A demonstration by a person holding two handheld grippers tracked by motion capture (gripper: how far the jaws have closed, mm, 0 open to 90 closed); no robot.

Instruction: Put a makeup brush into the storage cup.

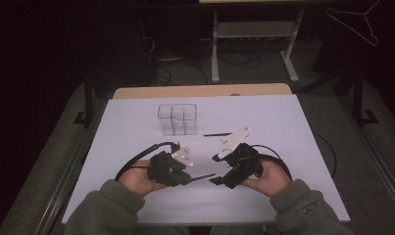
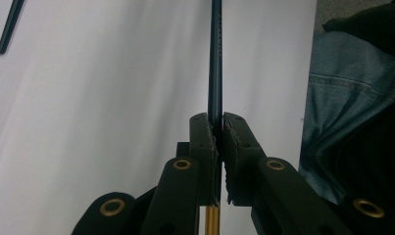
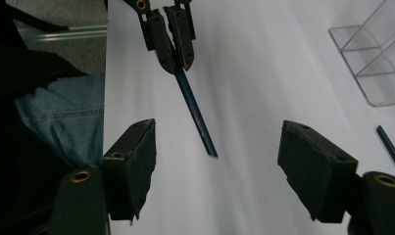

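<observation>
My left gripper [image 1: 187, 177] [image 2: 218, 128] is shut on a dark blue pencil [image 1: 203, 176] [image 2: 215, 58], which sticks out level toward the right hand, just above the white table [image 1: 283, 127]. The right gripper [image 1: 217, 180] [image 3: 219, 147] faces it with its jaws wide apart. In the right gripper view the pencil [image 3: 195, 110] points between those jaws, touching neither pad, and the left gripper [image 3: 175, 49] shows behind it. A second dark pencil [image 1: 217, 134] [image 2: 8, 27] [image 3: 391, 149] lies flat on the table, farther back.
A clear plastic organiser [image 1: 177, 119] [image 3: 376, 63] with open compartments stands at the table's middle back. The person's jeans [image 2: 342, 98] show past the near edge. Beyond the table are a white desk frame [image 1: 254, 44], floor cables and a wire hanger [image 1: 357, 22].
</observation>
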